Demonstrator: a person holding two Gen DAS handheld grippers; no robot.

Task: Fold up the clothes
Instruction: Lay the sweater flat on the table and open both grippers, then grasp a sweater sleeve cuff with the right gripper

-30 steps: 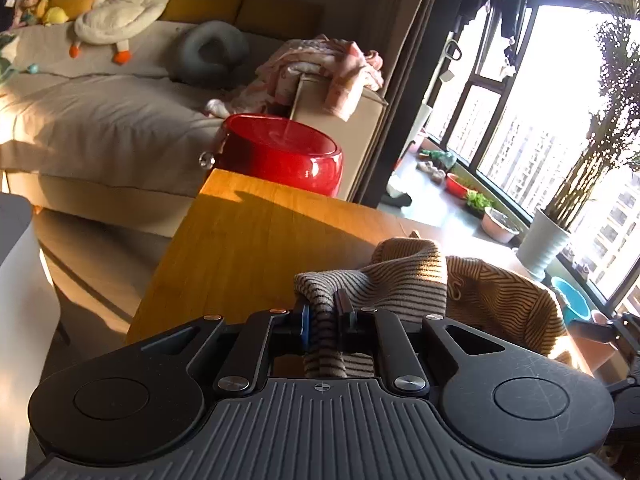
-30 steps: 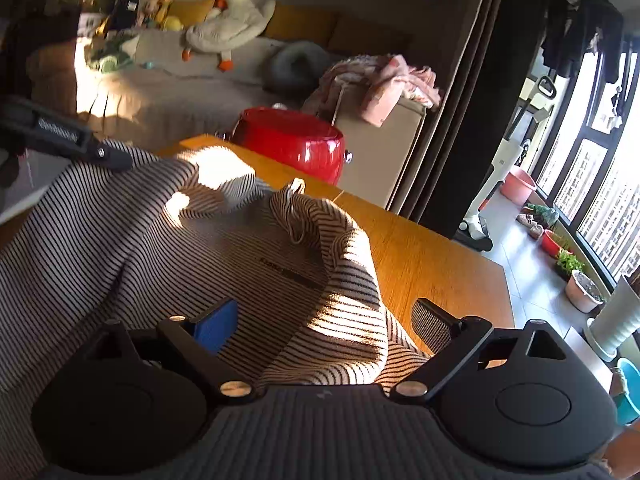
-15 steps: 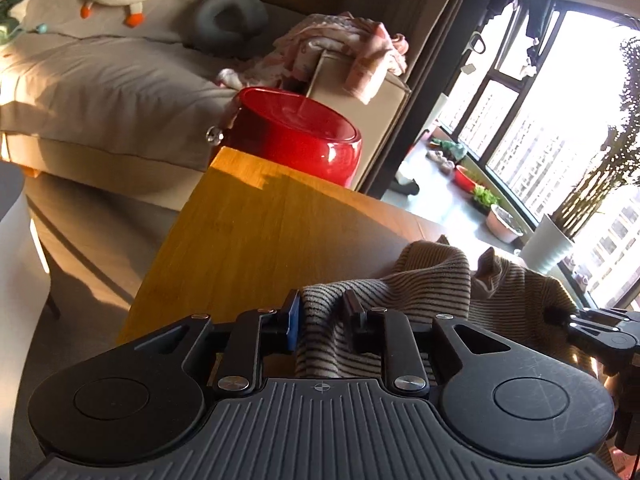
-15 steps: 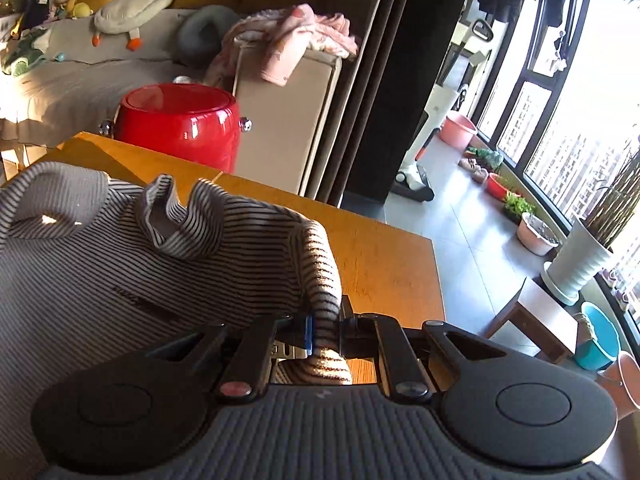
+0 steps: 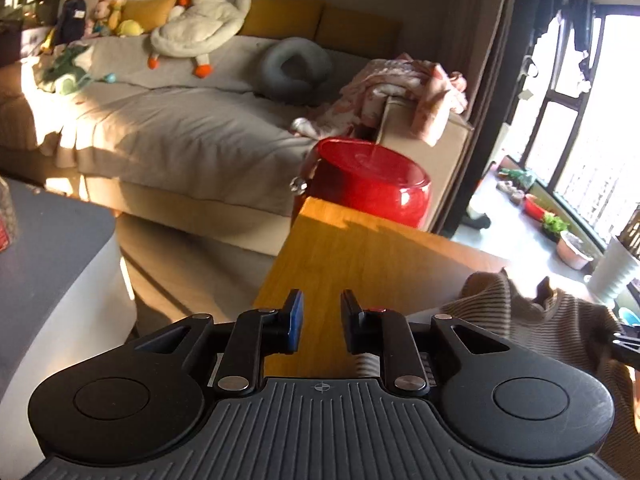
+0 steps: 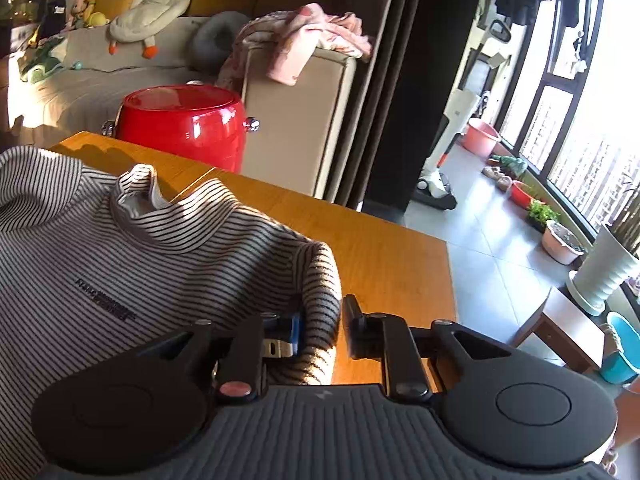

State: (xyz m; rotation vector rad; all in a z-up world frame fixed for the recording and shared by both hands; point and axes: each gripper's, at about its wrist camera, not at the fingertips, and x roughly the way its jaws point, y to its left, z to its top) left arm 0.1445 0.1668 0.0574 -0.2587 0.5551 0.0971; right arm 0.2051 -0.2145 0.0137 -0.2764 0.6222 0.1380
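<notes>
A black-and-white striped shirt [image 6: 120, 260] lies spread on the wooden table [image 6: 380, 248], collar toward the far side. Its right shoulder fold stands between the fingers of my right gripper [image 6: 322, 330]. The jaws are opening: the cloth rests against the blue left pad and a thin gap shows at the right pad. In the left wrist view the shirt [image 5: 520, 316] lies off to the right. My left gripper [image 5: 320, 320] hovers over the bare table [image 5: 360, 248] near its left edge, open a little with nothing between its fingers.
A red drum-shaped stool [image 5: 368, 184] stands past the table's far edge, beside a beige box draped with pink clothes [image 6: 304, 40]. A sofa [image 5: 180, 128] with plush toys fills the back. Plant pots and basins [image 6: 600, 276] line the window side on the right.
My left gripper has let go of the shirt's edge and swung left and up, clear of the cloth. My right gripper came in wide, shut on the shoulder fold, and now loosens.
</notes>
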